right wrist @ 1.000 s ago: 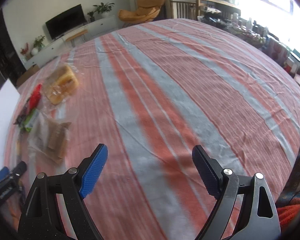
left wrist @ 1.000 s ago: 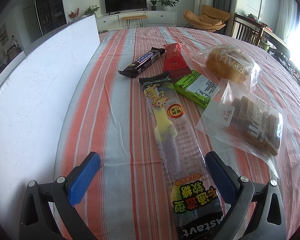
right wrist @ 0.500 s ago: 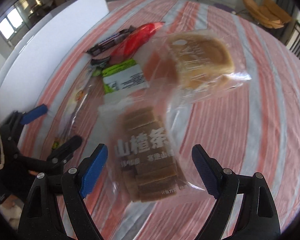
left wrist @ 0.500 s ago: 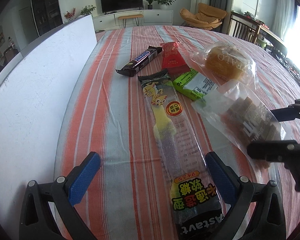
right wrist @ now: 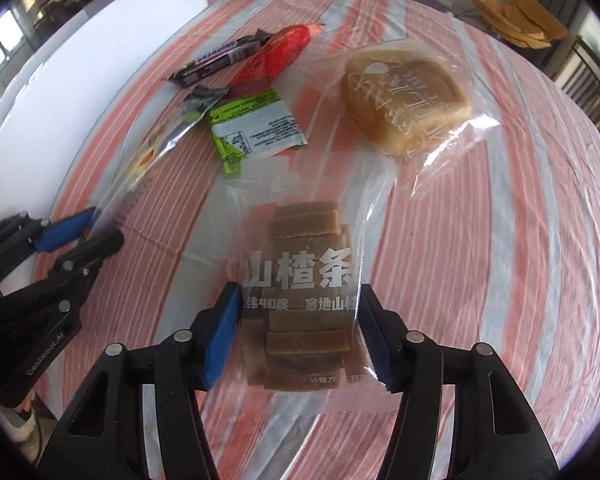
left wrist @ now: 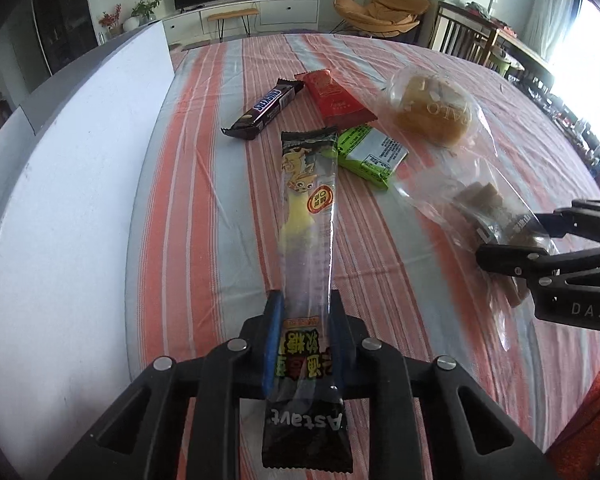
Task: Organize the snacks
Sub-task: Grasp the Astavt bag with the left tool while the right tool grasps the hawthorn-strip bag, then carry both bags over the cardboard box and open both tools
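Note:
My left gripper (left wrist: 302,312) is shut on the near end of a long clear gummy candy packet (left wrist: 306,216) that lies along the striped tablecloth. My right gripper (right wrist: 298,312) is closed on a clear bag of brown hawthorn strips (right wrist: 304,280); the bag also shows at the right of the left wrist view (left wrist: 480,204). Beyond lie a Snickers bar (left wrist: 266,110), a red packet (left wrist: 334,98), a green packet (left wrist: 370,152) and a bagged bun (left wrist: 436,110).
A white board (left wrist: 68,184) stands along the table's left edge. The red-and-grey striped tablecloth (left wrist: 204,184) covers the table. The table edge drops off at the right. A TV, chairs and plants stand in the room behind.
My left gripper has closed on the gummy packet's near end. My right gripper has swung over from the bare cloth to the hawthorn bag and closed on it.

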Demonstrator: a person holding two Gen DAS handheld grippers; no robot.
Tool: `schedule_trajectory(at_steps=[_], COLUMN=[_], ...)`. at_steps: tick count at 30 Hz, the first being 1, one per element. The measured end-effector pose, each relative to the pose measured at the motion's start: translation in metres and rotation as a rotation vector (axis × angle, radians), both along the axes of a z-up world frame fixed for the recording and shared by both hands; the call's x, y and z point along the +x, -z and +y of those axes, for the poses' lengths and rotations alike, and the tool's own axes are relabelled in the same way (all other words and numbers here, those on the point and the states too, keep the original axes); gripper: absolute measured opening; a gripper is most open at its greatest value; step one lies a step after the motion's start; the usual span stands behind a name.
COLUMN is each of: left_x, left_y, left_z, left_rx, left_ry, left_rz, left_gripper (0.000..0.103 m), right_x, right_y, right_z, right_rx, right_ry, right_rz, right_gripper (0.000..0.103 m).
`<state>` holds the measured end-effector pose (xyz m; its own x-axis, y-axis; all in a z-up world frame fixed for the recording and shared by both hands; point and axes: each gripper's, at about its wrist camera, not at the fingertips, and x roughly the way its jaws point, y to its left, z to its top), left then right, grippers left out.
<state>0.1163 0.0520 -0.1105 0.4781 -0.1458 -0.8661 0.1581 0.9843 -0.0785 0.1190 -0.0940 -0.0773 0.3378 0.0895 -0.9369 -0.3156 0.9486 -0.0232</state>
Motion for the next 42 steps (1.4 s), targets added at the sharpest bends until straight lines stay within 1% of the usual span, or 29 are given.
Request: schedule_trajectory(at_steps=[1, 2, 3, 4, 5, 6, 8, 10, 11, 13, 14, 15, 16, 17, 18, 20, 21, 22, 23, 24, 25, 26, 27, 28, 31, 34, 35, 38, 42], left_x=[-0.003, -0.008, -0.013, -0.018, -0.023, -0.027, -0.032, -0.032, -0.032, -0.033, -0.035, -0.036, -0.038, -0.039, -0.039, -0.039, -0.039, -0.039, -0.040, -0.041, -0.043, -0.045, -0.046, -0.047, -0.053, -0.058, -0.060, -0.064, -0.071], left_y=[-0.003, -0.006, -0.009, -0.012, -0.015, -0.017, -0.020, -0.017, -0.015, -0.013, -0.013, -0.013, -0.014, -0.014, -0.014, -0.014, -0.015, -0.015, -0.016, -0.016, -0.017, -0.018, -0.020, -0.022, -0.032, -0.045, -0.050, -0.067, -0.100], left_z=[0.003, 0.007, 0.010, 0.013, 0.013, 0.013, 0.011, 0.007, 0.007, 0.007, 0.008, 0.008, 0.009, 0.010, 0.011, 0.014, 0.015, 0.016, 0.016, 0.017, 0.018, 0.017, 0.017, 0.016, 0.013, 0.010, 0.009, 0.010, 0.022], left_rx=[-0.032, -0.070, -0.102, -0.118, -0.119, -0.123, -0.136, -0.118, -0.109, -0.113, -0.114, -0.111, -0.110, -0.111, -0.116, -0.120, -0.119, -0.119, -0.121, -0.121, -0.120, -0.121, -0.124, -0.128, -0.145, -0.165, -0.175, -0.221, -0.302], left_ry=[0.001, 0.002, 0.004, 0.008, 0.014, 0.019, 0.036, 0.047, 0.046, 0.037, 0.032, 0.029, 0.025, 0.022, 0.019, 0.013, 0.011, 0.010, 0.009, 0.009, 0.010, 0.012, 0.013, 0.016, 0.034, 0.055, 0.060, 0.071, 0.071], left_rz=[0.008, 0.015, 0.020, 0.017, 0.009, 0.004, 0.004, 0.001, 0.000, 0.003, 0.000, -0.006, -0.013, -0.016, -0.016, -0.018, -0.020, -0.022, -0.024, -0.028, -0.031, -0.034, -0.036, -0.040, -0.062, -0.078, -0.082, -0.095, -0.132], left_gripper=[0.013, 0.011, 0.010, 0.010, 0.010, 0.010, 0.010, 0.010, 0.010, 0.010, 0.010, 0.010, 0.010, 0.010, 0.010, 0.010, 0.010, 0.010, 0.010, 0.010, 0.010, 0.010, 0.010, 0.010, 0.010, 0.010, 0.010, 0.010, 0.010], right_x=[-0.008, -0.017, -0.026, -0.035, -0.037, -0.043, -0.050, -0.051, -0.051, -0.055, -0.057, -0.056, -0.056, -0.052, -0.049, -0.042, -0.039, -0.036, -0.038, -0.037, -0.036, -0.036, -0.036, -0.037, -0.049, -0.063, -0.067, -0.080, -0.085], right_y=[-0.002, -0.005, -0.009, -0.013, -0.018, -0.018, -0.014, -0.011, -0.013, -0.028, -0.036, -0.041, -0.045, -0.044, -0.038, -0.018, -0.004, 0.008, 0.008, 0.010, 0.010, 0.008, 0.004, 0.002, -0.004, -0.014, -0.020, -0.041, -0.072], right_z=[-0.008, -0.019, -0.033, -0.049, -0.061, -0.074, -0.092, -0.099, -0.101, -0.093, -0.085, -0.072, -0.061, -0.049, -0.037, -0.014, -0.005, 0.001, 0.000, -0.004, -0.011, -0.016, -0.022, -0.029, -0.052, -0.075, -0.079, -0.082, -0.067], right_rx=[0.003, 0.048, 0.125, 0.220, 0.294, 0.336, 0.371, 0.420, 0.419, 0.319, 0.263, 0.218, 0.177, 0.143, 0.119, 0.070, 0.034, -0.037, -0.018, -0.011, 0.030, 0.031, 0.039, 0.069, 0.157, 0.362, 0.403, 0.460, 0.519], right_ry=[0.023, 0.054, 0.097, 0.141, 0.180, 0.224, 0.279, 0.285, 0.302, 0.319, 0.309, 0.297, 0.290, 0.278, 0.257, 0.203, 0.179, 0.177, 0.182, 0.194, 0.212, 0.228, 0.234, 0.252, 0.308, 0.355, 0.363, 0.355, 0.314], right_rz=[-0.011, -0.017, -0.014, -0.015, -0.018, -0.020, -0.022, -0.021, -0.039, -0.119, -0.155, -0.182, -0.205, -0.209, -0.192, -0.114, -0.063, -0.045, -0.097, -0.089, -0.078, -0.081, -0.076, -0.056, -0.056, -0.059, -0.066, -0.099, -0.139], right_gripper=[0.055, 0.046, 0.036, 0.030, 0.014, 0.007, 0.006, 0.007, 0.013, 0.034, 0.061, 0.080, 0.081, 0.081, 0.081, 0.080, 0.082, 0.082, 0.083, 0.080, 0.079, 0.063, 0.054, 0.052, 0.051, 0.051, 0.051, 0.051, 0.051])
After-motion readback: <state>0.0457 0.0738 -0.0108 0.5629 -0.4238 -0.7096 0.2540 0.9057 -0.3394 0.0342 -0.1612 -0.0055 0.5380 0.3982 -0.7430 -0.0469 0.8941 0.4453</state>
